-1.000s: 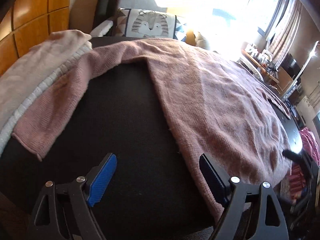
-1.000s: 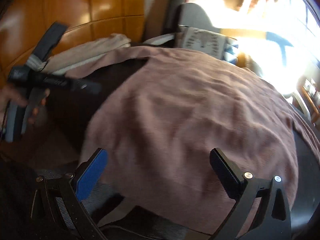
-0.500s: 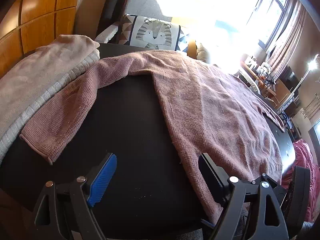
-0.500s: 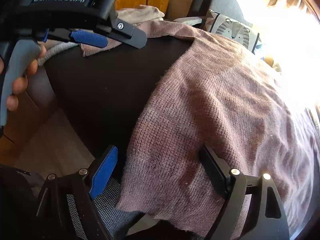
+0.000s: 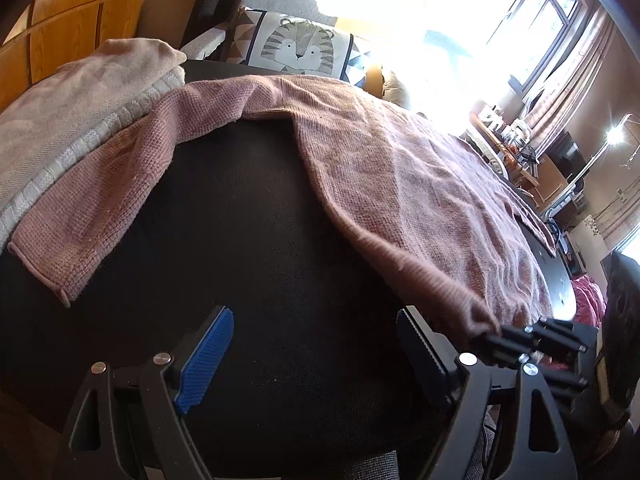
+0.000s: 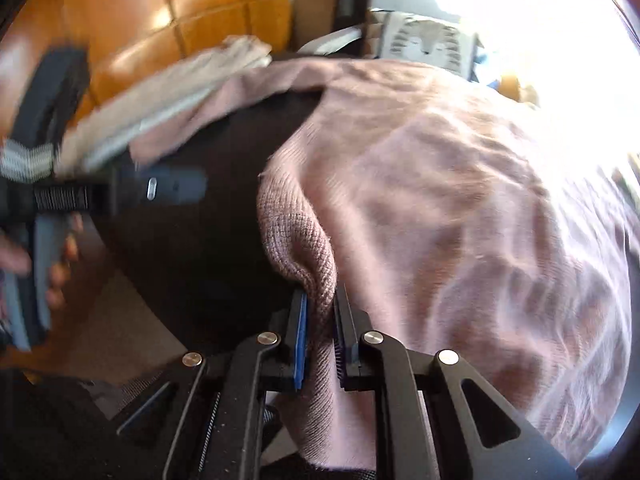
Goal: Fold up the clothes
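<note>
A pink knitted sweater lies spread over a round black table, one sleeve stretched out to the left. My left gripper stands open above bare tabletop beside the sweater's near edge, nothing between its fingers. In the right wrist view my right gripper is closing its jaws on the sweater's near corner, and the fabric is bunched and pinched between the pads. The same gripper shows at the sweater's corner in the left wrist view. The left gripper appears blurred at left, held by a hand.
A folded beige cloth lies at the table's left, partly under the sleeve. A chair with a tiger cushion stands behind the table. Wood panelling is at the left, a bright window and cluttered furniture at the right.
The right gripper's jaws went from wide open around the sweater's near corner to pinched on it, and that edge has lifted. The left gripper stayed open over the table.
</note>
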